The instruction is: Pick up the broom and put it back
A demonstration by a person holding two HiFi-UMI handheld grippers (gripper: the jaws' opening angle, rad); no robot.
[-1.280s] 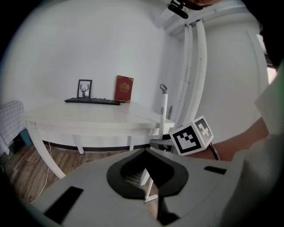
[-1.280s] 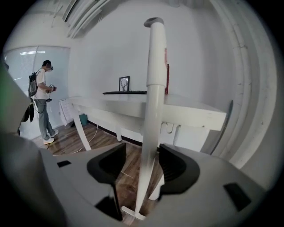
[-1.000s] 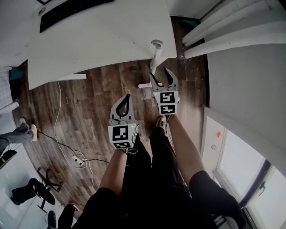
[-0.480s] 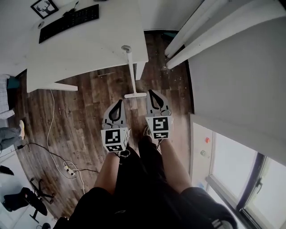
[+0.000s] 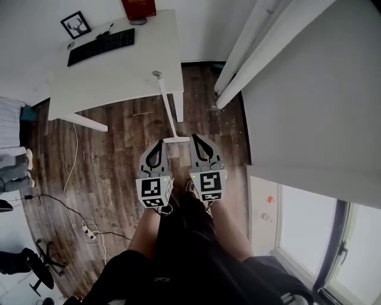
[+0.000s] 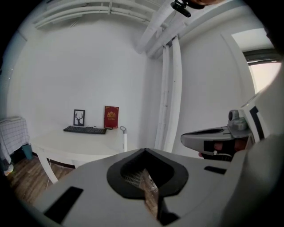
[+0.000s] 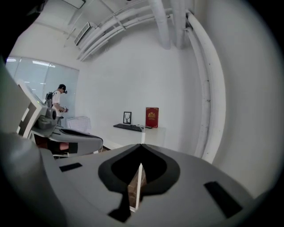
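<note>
Broom (image 5: 166, 107), white, stands near the centre of the head view. Its brush end is on the wooden floor (image 5: 107, 155) and its handle leans against the edge of the white desk (image 5: 119, 65) in the upper left of the frame. White pipes (image 5: 250, 47) run along the wall at the upper right. The person's legs fill the lower middle.

Left gripper (image 5: 161, 144) and right gripper (image 5: 196, 138) hang side by side just below the brush end, one on either side of it and apart from it. Each one's fingers are pressed together with nothing pinched between them, as the left gripper view (image 6: 144, 150) and the right gripper view (image 7: 141, 145) both show.

A keyboard (image 5: 101, 46), a red book (image 5: 138, 7) and a small picture frame (image 5: 76, 25) sit on the desk.

With the broom propped upright and neither gripper on it, the put-back looks complete. Nothing visible seems left to do.
</note>
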